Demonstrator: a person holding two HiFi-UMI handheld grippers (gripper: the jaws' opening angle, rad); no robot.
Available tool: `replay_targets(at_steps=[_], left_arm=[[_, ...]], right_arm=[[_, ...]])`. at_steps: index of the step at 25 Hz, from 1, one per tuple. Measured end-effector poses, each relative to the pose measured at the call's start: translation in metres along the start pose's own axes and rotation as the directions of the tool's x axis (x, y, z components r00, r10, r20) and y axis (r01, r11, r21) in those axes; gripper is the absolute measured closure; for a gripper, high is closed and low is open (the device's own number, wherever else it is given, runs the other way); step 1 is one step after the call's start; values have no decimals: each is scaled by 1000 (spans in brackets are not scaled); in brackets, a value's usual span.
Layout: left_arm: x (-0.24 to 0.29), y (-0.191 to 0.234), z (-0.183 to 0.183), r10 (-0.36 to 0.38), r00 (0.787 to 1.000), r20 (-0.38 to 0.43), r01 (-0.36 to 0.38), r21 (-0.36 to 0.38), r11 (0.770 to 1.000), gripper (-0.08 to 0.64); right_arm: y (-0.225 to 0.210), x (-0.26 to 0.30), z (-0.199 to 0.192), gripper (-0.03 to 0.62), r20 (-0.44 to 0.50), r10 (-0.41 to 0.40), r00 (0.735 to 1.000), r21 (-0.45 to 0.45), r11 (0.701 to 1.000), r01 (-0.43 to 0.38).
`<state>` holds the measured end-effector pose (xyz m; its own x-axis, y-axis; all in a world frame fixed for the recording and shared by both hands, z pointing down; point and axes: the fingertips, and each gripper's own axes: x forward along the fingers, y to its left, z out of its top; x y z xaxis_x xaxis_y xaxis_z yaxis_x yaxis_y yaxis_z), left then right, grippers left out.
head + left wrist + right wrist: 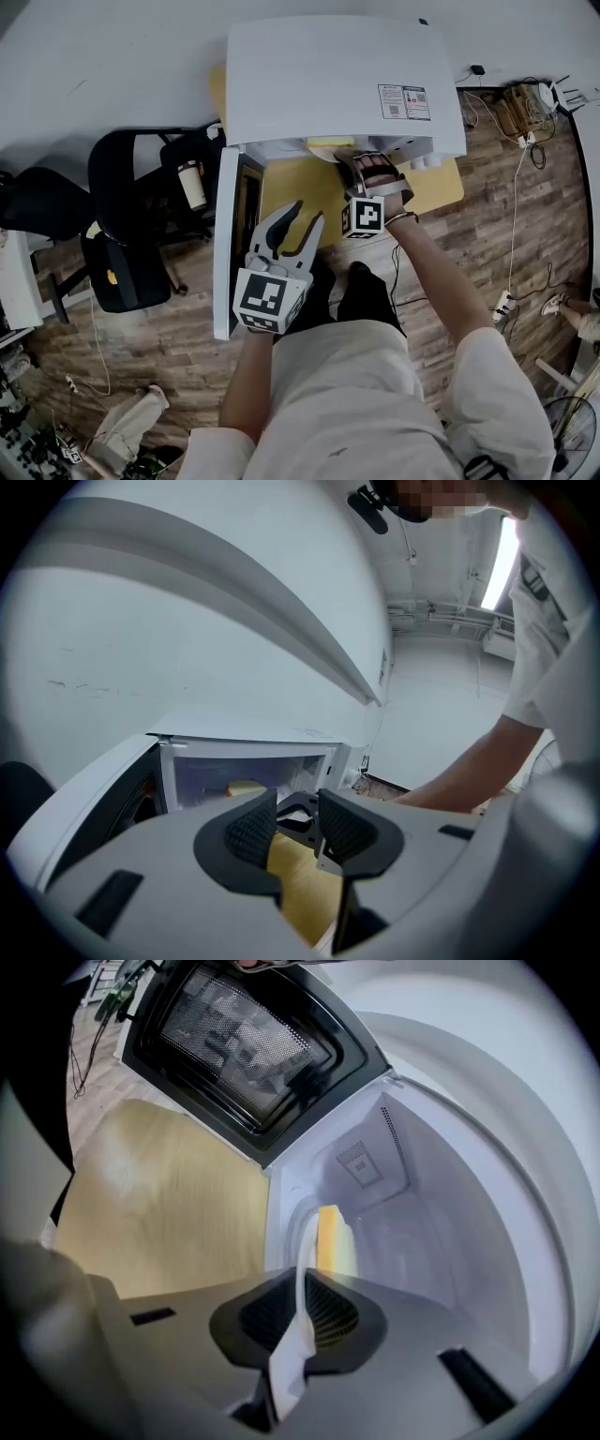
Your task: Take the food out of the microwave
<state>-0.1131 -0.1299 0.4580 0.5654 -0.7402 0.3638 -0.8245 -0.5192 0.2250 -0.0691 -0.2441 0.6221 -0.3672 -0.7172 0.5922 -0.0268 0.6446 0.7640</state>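
1. While the right gripper (pixel 302 1302) reaches into the open microwave (pixel 328 75), its jaws are pressed together on a thin white edge (pixel 302 1265) that runs back to the yellow food (pixel 330 1237). Whether that edge is a plate rim or a wrapper cannot be told.
2. The food sits inside the cavity, near its front, and is not yet out over the bench (pixel 291 192).
3. The left gripper (pixel 298 822) hovers in front of the opening, well short of the food. Its jaws are spread with nothing between them, and only the bench shows through the gap.
4. The door (pixel 225 253) stands swung out at the left, so the way out looks free.
5. The main risk is probably the pinch itself, which takes only a narrow strip at one side. If the edge is a plate rim, the far side would likely droop once it leaves the cavity floor, and the food could slide off.
6. If the edge is a wrapper, a quick pull could tear it or drag it from under the food, leaving the food behind.
7. A lift that is not kept level could tip the load against the cavity wall or catch it on the front lip.
8. The idle left gripper could support the free side, though a careless reach might knock the food or the door.
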Motion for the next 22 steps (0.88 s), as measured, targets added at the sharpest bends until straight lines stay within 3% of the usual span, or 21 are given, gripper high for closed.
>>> replay_targets(at_steps=[12,22], left_arm=[[-4,-6,1,51,999,-5,-51,-2,999,436],[-20,-24,0,148,989,22,-148,-23,989,436]], right_arm=[[-10,-13,-4,583,27,-164,986,-162,973,166],[8,-57,5,583,124,-134,983,-219,963,159]])
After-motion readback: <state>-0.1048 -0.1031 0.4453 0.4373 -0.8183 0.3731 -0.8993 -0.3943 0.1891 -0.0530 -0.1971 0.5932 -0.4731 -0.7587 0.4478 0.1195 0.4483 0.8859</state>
